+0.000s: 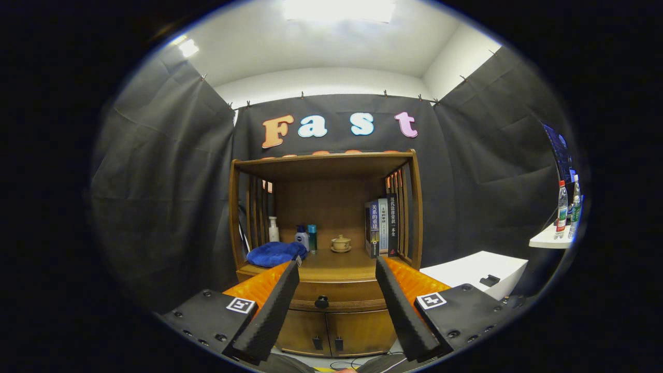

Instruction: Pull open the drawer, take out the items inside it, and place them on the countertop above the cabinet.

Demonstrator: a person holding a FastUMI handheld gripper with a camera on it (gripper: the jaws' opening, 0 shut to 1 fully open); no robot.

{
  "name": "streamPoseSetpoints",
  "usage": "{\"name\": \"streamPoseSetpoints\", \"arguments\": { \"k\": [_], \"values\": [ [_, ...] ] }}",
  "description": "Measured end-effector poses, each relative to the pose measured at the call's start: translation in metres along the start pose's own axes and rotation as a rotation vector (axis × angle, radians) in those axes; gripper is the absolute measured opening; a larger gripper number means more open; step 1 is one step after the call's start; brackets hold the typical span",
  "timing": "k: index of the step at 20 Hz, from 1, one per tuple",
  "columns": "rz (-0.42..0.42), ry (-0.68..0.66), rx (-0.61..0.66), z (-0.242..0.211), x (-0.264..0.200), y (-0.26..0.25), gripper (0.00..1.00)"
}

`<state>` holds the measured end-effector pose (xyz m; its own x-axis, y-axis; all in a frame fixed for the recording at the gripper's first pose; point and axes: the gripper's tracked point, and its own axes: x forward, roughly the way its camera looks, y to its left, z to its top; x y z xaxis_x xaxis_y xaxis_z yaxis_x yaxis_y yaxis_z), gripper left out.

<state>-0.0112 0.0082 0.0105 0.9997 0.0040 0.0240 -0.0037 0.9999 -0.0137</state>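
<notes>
Approach stage, by the look of it: drawer (331, 296) shut flush in the cabinet (331, 321), nothing taken out yet. Round dark knob (321, 301) on the drawer front, sitting in the gap between the jaws but well beyond them, a little toward the left finger. Contents of the drawer hidden behind the closed front, so impossible to say what waits inside.

Gripper (336, 268) spread wide, holding nothing, touching nothing; fingers aimed forward at the cabinet with clear air around both.

Next move, as a judgement: forward and slightly down until the knob lies between the fingertips, then a close on it from both sides, then a straight pull back along the drawer's travel. Small knob, so careful centring needed, or one finger could slip off and push the front instead.

Counter (336, 261) above the drawer, beyond the jaws, already carrying a blue cloth (273, 254) ahead of the left finger, a white pump bottle (273, 229) and small bottles (305, 237) behind the cloth, a small lidded cup (341, 243) near the middle, and upright books (382, 226) ahead of the right finger. Bare wood in the middle front of the counter looks like the likeliest landing spot for whatever comes out.
</notes>
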Motion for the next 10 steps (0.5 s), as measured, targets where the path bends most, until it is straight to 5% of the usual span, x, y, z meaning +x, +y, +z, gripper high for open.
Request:
{"name": "streamPoseSetpoints", "arguments": {
  "k": [7,10],
  "values": [
    [0.042,-0.033,-0.004,-0.017,0.068,0.041,0.97],
    [0.029,-0.027,-0.050,-0.057,0.112,0.053,0.97]
  ]
}}
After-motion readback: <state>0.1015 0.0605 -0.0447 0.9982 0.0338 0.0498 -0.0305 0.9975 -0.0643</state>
